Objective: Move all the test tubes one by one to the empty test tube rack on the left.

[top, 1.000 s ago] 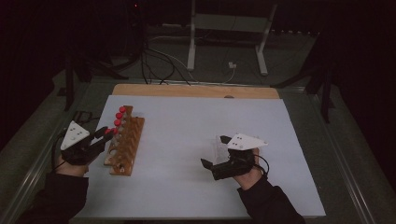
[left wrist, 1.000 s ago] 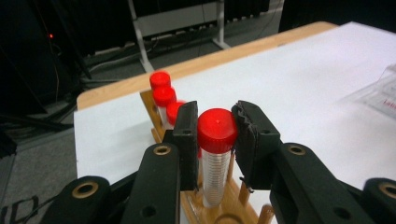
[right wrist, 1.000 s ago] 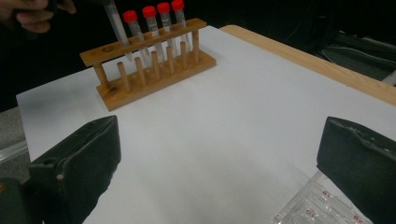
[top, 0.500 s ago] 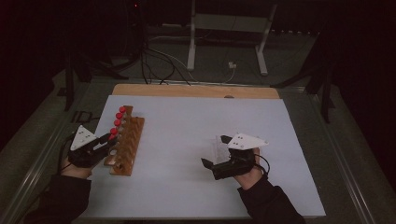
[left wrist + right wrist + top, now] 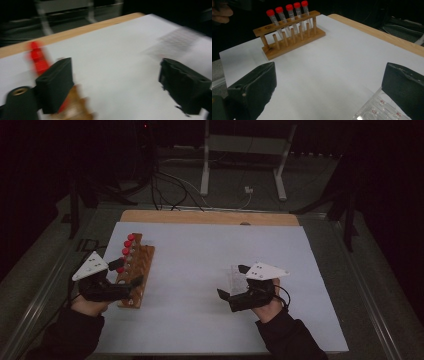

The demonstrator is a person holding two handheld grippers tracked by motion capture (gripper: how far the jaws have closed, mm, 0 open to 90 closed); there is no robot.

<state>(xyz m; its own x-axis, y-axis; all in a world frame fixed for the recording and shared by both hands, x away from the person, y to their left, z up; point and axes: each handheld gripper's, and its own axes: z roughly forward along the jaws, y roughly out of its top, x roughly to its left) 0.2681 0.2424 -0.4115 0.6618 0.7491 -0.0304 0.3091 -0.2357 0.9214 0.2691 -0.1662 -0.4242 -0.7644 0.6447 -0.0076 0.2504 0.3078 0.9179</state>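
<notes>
Currently your left gripper (image 5: 126, 272) sits at the left edge of the white bench top (image 5: 200, 270), its jaws spread apart and gripping nothing, with one jaw on each side of the near end of the wooden test-tube rack (image 5: 136, 275). From the left gripper view, heavy blur hides whether either jaw touches the rack. The rack stands upright near the left edge and carries five red-capped test tubes (image 5: 287, 15) in its far holes; the nearest hole is vacant. Your right gripper (image 5: 231, 282) rests right of centre, toward the near edge, jaws likewise released and empty. A clear plastic well plate (image 5: 377, 110) lies on the bench beside its far jaw.
</notes>
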